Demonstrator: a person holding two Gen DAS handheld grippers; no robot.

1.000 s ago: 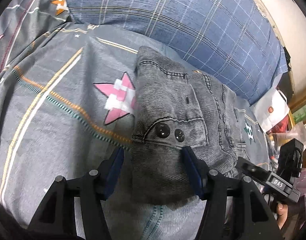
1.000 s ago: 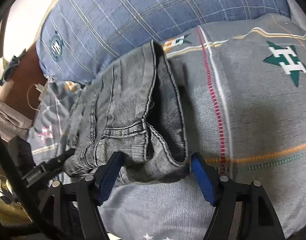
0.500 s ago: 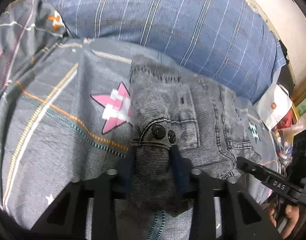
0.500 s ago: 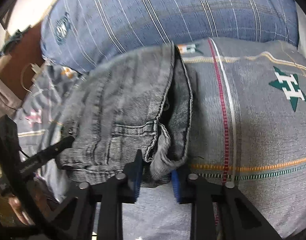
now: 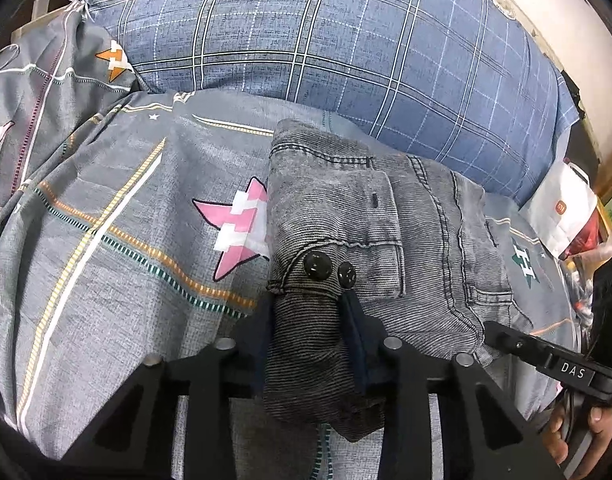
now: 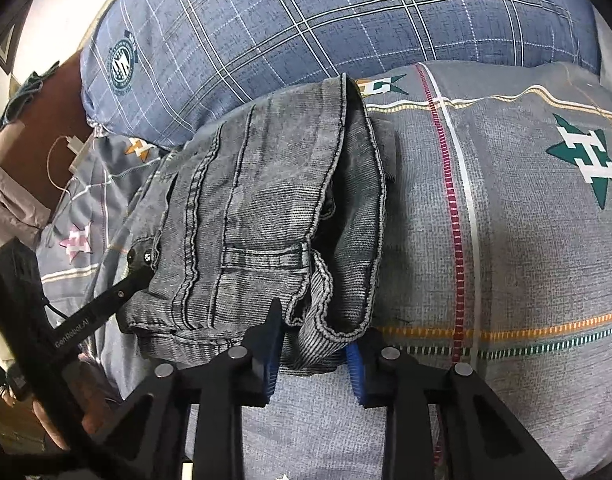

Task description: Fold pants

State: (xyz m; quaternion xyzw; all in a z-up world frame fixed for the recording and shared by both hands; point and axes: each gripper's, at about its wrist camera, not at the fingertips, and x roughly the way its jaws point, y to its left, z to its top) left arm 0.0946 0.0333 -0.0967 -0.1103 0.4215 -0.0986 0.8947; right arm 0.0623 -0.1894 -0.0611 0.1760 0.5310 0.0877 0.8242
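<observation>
Both tongs (image 5: 309, 344) (image 6: 315, 344) opening slightly, angled downward

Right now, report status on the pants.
Left gripper and right gripper both pinching the pants, jaws easing open. Pants folded small on the bedspread. Pillow just behind; nothing blocking.

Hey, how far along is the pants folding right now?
Done: the grey denim pants lie in a compact bundle on the grey star-print bedsheet. In hand: left gripper and right gripper each pinch a near edge, jaws easing open. Left: probably one last fold or just letting go.
</observation>
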